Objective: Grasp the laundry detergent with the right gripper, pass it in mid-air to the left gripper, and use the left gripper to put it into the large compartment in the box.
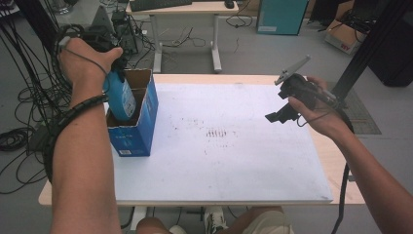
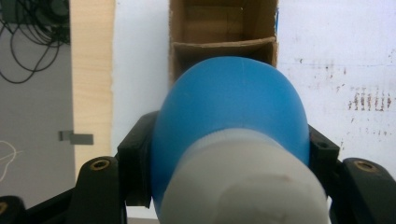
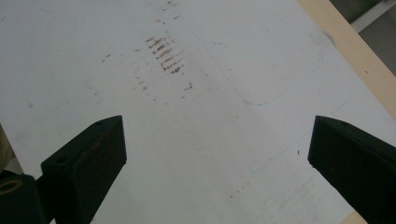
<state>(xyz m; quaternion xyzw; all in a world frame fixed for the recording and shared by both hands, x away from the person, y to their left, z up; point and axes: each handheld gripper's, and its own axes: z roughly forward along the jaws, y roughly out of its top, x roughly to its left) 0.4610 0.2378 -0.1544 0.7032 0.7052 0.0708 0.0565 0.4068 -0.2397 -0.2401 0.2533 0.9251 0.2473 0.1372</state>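
A: Left tongs (image 1: 114, 66) clamped on the blue plastic bottle (image 1: 120, 99), high on its shoulder just under the white cap (image 2: 243, 184). Hanging upright, lower part already inside the open cardboard box (image 1: 146, 119) at the far left of the white surface (image 1: 243, 156).

B: Right tongs (image 1: 280, 114)?

A: Spread wide, holding nothing, raised over the right side of the surface, well apart from the box.

B: Handling of the bottle?

A: Probably light and fairly stiff, but smooth and rounded, so likely slippery. Grip on the shoulder below the cap looks sensible: narrower there, with the cap's ledge above as a stop. Belly too wide and curved for a sure hold.

B: Risks?

A: Could swing or tilt from a hold that high. Cardboard divider (image 2: 224, 44) visible across the box in the left gripper view; possible snag on it or on the box rim. Better lowered straight, then released gently.
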